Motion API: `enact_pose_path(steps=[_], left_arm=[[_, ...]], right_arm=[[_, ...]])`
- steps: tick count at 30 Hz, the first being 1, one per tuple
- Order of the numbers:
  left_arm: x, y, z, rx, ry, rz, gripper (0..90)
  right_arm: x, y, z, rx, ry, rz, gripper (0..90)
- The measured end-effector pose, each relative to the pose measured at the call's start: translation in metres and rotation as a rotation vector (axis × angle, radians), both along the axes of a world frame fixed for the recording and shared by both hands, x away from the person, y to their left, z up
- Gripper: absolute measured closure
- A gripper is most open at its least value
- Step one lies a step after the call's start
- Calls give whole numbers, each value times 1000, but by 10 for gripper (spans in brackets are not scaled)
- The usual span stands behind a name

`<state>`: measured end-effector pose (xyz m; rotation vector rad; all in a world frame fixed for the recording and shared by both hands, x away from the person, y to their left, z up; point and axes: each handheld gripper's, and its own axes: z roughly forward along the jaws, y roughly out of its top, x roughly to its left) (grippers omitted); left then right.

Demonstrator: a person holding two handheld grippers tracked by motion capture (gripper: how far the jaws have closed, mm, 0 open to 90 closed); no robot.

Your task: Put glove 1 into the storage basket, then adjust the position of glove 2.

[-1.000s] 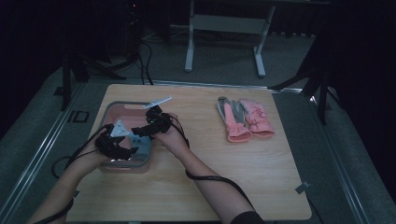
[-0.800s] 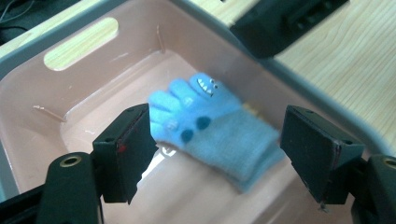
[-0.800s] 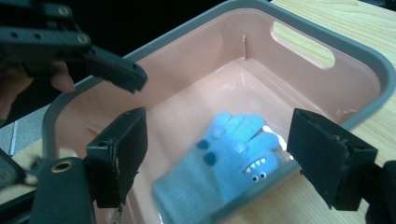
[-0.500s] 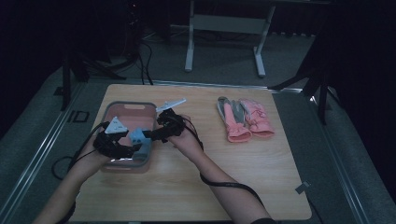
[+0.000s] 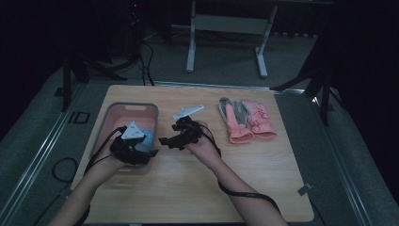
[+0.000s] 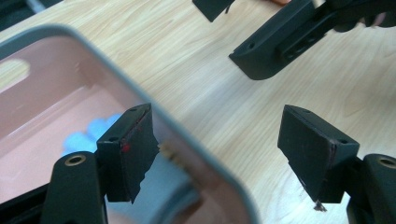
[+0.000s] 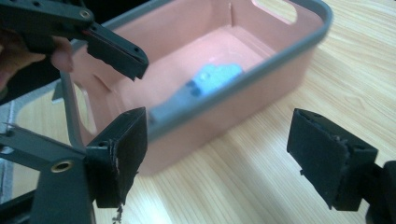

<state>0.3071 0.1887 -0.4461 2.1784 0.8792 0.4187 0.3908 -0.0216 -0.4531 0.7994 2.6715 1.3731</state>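
Beside the rounded pink plastic bin (image 5: pixel 141 107), both black claws (image 6: pixel 224 149) (image 7: pixel 224 154) gape, released, over woodgrain.

Basin (image 5: pixel 126 109) on the left part of the table (image 5: pixel 263 165), a glove (image 7: pixel 212 77) lying inside it, two more gloves (image 5: pixel 247 120) on the table far to the right, both grippers between, left gripper (image 5: pixel 141 157) over the basin's near rim, right gripper (image 5: pixel 170 140) just beside it

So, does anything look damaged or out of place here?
The jaw pads of the right gripper look frayed at the edges. Otherwise nothing stands out: a blue glove lies in the pink bin.
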Motion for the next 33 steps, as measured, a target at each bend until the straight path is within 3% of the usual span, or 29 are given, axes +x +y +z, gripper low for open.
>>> enact_pose_path(steps=[6, 8, 11, 14, 16, 19, 21, 24, 29, 31, 33], left_arm=[[-7, -22, -1, -45, -10, -38, 273], [-9, -30, -1, -31, -27, -35, 277], [-11, -37, -1, -31, -36, -45, 275], [-14, -50, -1, -65, -54, -46, 267], [-17, -60, -3, -86, -45, -42, 209], [-21, -73, -7, -76, -41, -41, 175], [-24, -82, -12, -78, -30, -59, 134], [-27, -93, -27, -105, 1, -126, 20], [-36, -107, -54, -101, -53, -106, 18], [-38, -111, -63, -126, -61, -102, 18], [-40, -114, -72, -177, -58, -113, 18]], right_arm=[[-5, -25, -4, -29, -13, -9, 191], [-7, -34, -6, -55, -47, -10, 190], [-9, -43, -7, -66, -59, -12, 189], [-11, -60, -8, -76, -80, -26, 169], [-12, -69, -7, -66, -83, -35, 153], [-14, -81, -6, -60, -65, -50, 153], [-15, -90, -7, -51, -62, -49, 151], [-15, -104, -8, -30, -38, -59, 138], [-16, -128, -9, 4, -56, -89, 99], [-16, -138, -11, -5, -97, -129, 99], [-14, -151, -11, -14, -103, -153, 192]])
